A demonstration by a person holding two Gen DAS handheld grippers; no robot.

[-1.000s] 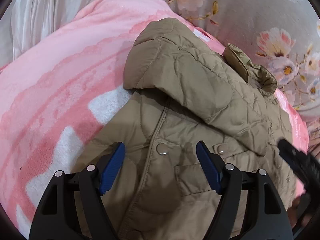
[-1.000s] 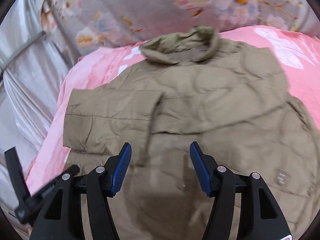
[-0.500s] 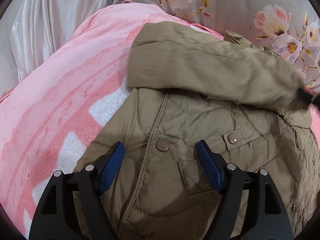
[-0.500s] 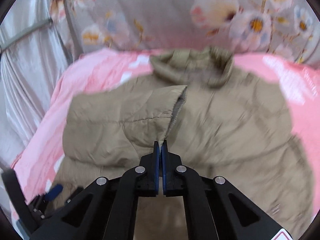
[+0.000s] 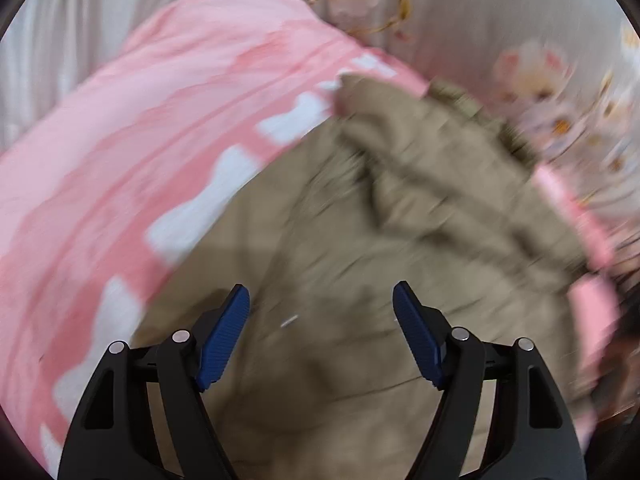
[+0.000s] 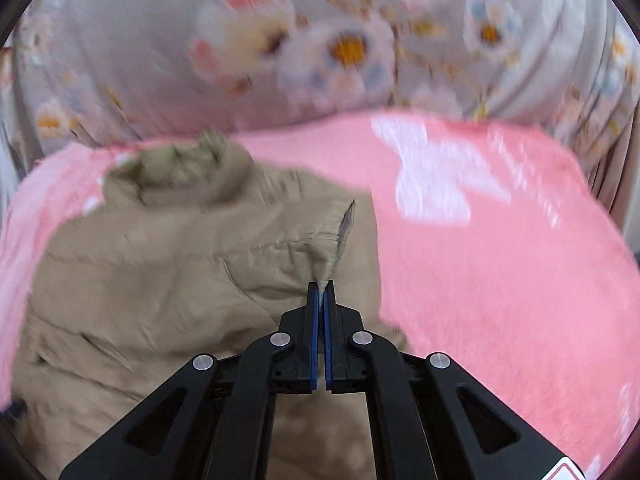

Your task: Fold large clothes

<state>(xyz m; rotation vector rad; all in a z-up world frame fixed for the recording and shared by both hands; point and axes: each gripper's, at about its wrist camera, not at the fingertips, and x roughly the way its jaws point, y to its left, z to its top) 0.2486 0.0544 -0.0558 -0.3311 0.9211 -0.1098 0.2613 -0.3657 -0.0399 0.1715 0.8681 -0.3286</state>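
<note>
A tan quilted jacket (image 5: 400, 248) lies on a pink blanket (image 5: 140, 140). My left gripper (image 5: 321, 320) is open and empty, hovering over the jacket's lower front; this view is blurred. My right gripper (image 6: 321, 292) is shut on the cuff of the jacket's sleeve (image 6: 332, 248) and holds it stretched across the jacket body (image 6: 152, 280), with the cuff over its right edge. The collar (image 6: 188, 168) lies bunched at the far side.
The pink blanket (image 6: 500, 260) with white patches spreads out to the right of the jacket. A grey floral curtain (image 6: 340, 40) hangs behind the bed. Pale fabric (image 5: 60, 40) hangs at the far left in the left wrist view.
My right gripper closed on the sleeve cuff and pulled it rightward across the jacket. My left gripper stayed open and its view swung, with the jacket now blurred.
</note>
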